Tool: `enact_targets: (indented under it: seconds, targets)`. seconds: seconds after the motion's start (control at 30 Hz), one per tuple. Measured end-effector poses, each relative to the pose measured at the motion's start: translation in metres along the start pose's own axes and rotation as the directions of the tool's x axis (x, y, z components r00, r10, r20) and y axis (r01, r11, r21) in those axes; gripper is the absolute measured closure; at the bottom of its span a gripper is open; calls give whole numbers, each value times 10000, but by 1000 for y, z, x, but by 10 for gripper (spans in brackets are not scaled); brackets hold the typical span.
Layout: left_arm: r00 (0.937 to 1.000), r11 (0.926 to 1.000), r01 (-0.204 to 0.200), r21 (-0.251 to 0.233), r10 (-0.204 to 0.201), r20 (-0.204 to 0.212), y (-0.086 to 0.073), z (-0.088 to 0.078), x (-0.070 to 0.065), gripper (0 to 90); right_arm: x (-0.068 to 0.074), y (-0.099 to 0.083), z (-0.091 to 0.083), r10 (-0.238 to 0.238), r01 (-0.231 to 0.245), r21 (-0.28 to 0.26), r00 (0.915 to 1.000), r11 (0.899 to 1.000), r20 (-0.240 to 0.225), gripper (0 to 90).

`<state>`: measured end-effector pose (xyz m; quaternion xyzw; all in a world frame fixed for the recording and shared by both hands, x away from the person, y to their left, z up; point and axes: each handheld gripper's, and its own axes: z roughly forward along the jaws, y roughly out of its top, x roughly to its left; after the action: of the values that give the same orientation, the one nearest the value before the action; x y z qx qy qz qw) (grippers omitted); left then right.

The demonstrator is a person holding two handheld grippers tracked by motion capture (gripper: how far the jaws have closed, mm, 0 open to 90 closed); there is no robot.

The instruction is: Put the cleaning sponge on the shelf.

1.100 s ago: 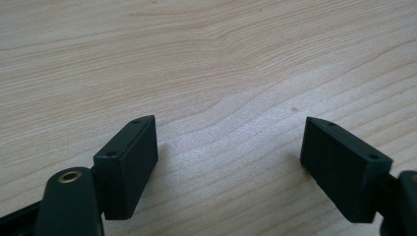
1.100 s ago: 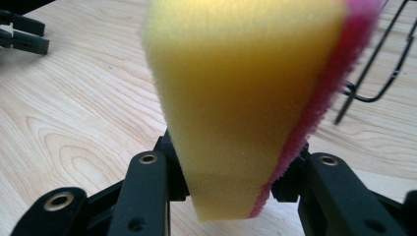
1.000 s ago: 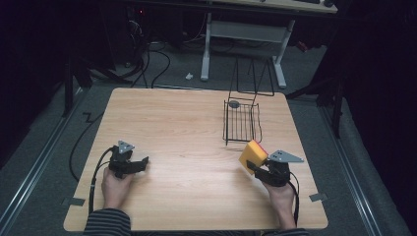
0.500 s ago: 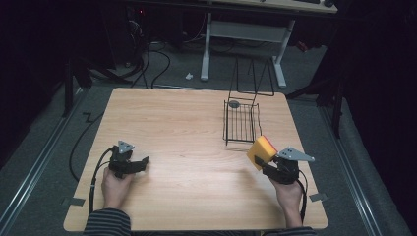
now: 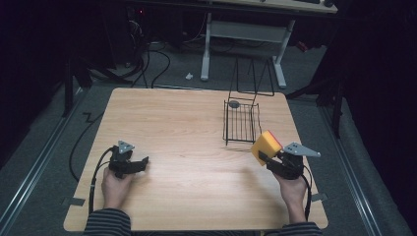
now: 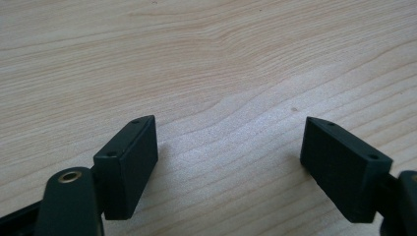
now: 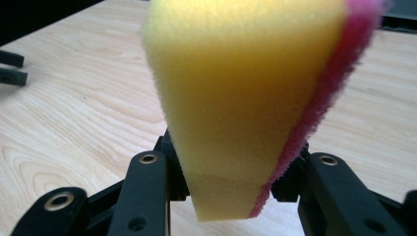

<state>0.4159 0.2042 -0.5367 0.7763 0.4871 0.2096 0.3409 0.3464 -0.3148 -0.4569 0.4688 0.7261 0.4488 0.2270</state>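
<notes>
Wide wooden bench (image 5: 187,147), mostly bare, with a black wire basket (image 5: 242,122) standing towards the far right corner, its long axis running from the near edge to the far edge, handle (image 5: 253,78) thrown back over the far edge. Inside, at the far end of the basket, a small grey round thing (image 5: 234,103), too small to identify. Near the right edge, just short of the basket's near end, the right gripper (image 5: 265,156), lifted off the bench and clamped tight on a yellow sponge (image 5: 265,144) with a pink scouring face (image 7: 322,93); squeezed narrow at the base between the jaws, flaring wider above, upright and tilted slightly towards the basket. From that gripper, basket opening just ahead and a shade to the left, so probably a short carry forward and a release over the wire floor, with the near rim of the basket the one thing to clear. Over by the near left corner, well apart from basket and sponge, the left gripper (image 5: 140,162) resting low on the bench, jaws spread wide, nothing between them but bare wood (image 6: 226,142). Right hand (image 5: 294,189) plainly the nearer of the two to the basket.
</notes>
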Motion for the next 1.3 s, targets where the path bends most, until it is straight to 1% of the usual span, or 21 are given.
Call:
enact_targets:
  seconds: [0.17,0.2,0.27,0.4,0.43,0.5,0.57,0.6,0.63,0.67,0.73,0.8,0.9,1.0,1.03,1.07,1.1,1.27,1.3]
  targets:
    - [10000,10000,0,2,0,-1,0,0,0,225,-3,7,0,-28,27,-117,10000,9999,-61,607]
    - [10000,10000,2,1,-2,1,0,0,0,225,-4,9,1,51,-52,-139,9999,9999,-113,607]
    - [10000,10000,1,0,-1,1,0,0,0,225,-6,11,4,108,-109,-60,9998,9999,-148,608]
    - [10000,10000,4,2,-4,2,0,0,0,225,-6,17,9,-23,23,37,9999,10000,-121,608]
    - [10000,10000,5,-3,-5,0,0,0,0,225,-6,19,11,-27,26,-38,9999,10000,-141,608]
    - [10000,10000,3,-2,-3,2,0,0,0,225,-7,21,12,38,-38,-17,9999,10000,-165,608]
    - [10000,10000,4,2,-4,2,0,0,0,225,-8,23,14,104,-108,-151,9996,9998,-280,607]
    - [10000,10000,4,0,-4,2,0,0,0,225,-8,25,16,111,-115,-162,9997,9998,-209,607]
    - [10000,10000,3,1,-3,2,0,0,0,225,-7,27,17,-39,38,-151,10000,9999,-63,608]
    - [10000,10000,1,2,-1,2,0,0,0,225,-7,28,19,-100,99,-142,9999,9999,-30,608]
    - [10000,10000,1,1,-1,2,0,0,0,225,-8,29,21,-56,55,-177,10000,9998,-69,608]
    - [10000,10000,2,2,-2,-1,0,0,0,225,-9,34,27,-19,18,-184,10000,9998,-50,608]
    - [10000,10000,4,1,-4,0,0,0,0,225,-10,37,32,-57,56,-189,10000,9998,-35,608]
    - [10000,10000,2,3,-2,1,0,0,0,225,-11,38,35,-7,5,-231,10000,9997,-60,608]
    - [10000,10000,4,2,-4,0,0,0,0,225,-13,40,40,-24,24,-110,10000,9999,28,608]
    - [10000,10000,4,2,-4,0,0,0,0,225,-13,40,40,-24,24,-110,10000,9999,28,608]
    - [10000,10000,2,4,-2,-1,0,0,0,225,-16,41,42,180,-180,-161,9998,9997,-47,608]
    - [10000,10000,5,2,-5,-1,0,0,0,225,-21,44,50,307,-306,-146,9995,9994,79,607]
    - [10000,10000,7,0,-7,0,0,0,0,225,-21,44,52,363,-362,-167,9993,9992,39,607]
